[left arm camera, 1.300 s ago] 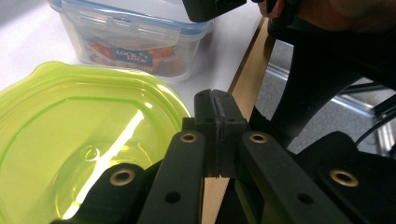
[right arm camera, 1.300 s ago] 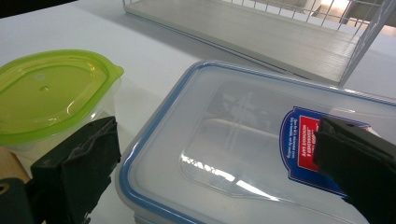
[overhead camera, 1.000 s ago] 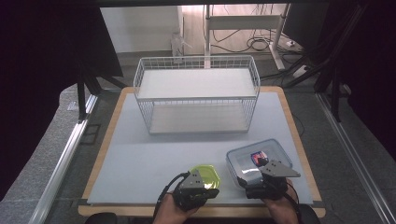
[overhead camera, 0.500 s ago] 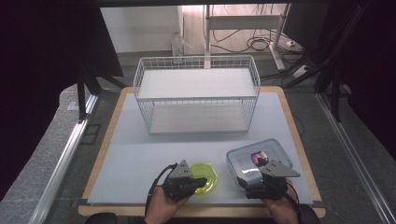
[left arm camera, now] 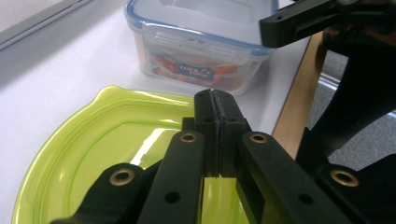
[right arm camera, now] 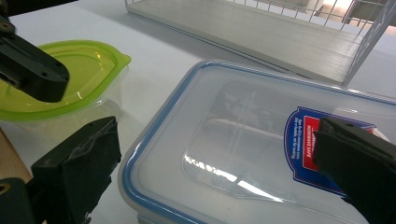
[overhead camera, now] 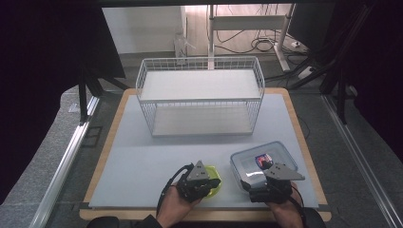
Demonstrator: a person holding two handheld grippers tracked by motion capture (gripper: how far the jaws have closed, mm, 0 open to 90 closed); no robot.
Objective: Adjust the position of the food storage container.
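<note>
A container with a lime-green lid [overhead camera: 216, 180] [left arm camera: 93, 140] [right arm camera: 79, 70] sits near the table's front edge. My left gripper [overhead camera: 206, 184] [left arm camera: 215, 100] hangs just over that lid with its jaws pressed together and nothing between them. To its right stands a clear box with a blue-rimmed lid [overhead camera: 263, 159] [left arm camera: 196, 42] [right arm camera: 243, 135] and a red and blue label. My right gripper [overhead camera: 257, 175] [right arm camera: 217, 168] is open wide over the box's near end. One jaw is beside the box's edge and the other is above the label.
A white wire rack [overhead camera: 199, 95] [right arm camera: 261, 32] with two shelves stands at the back of the grey mat [overhead camera: 142, 161]. The table's wooden rim [overhead camera: 304, 142] runs close to the clear box. The left gripper's black body [right arm camera: 28, 65] sits close to the right one.
My left gripper has shifted slightly left and turned toward the clear box, so more of the green lid shows on its right. The right gripper has stayed put.
</note>
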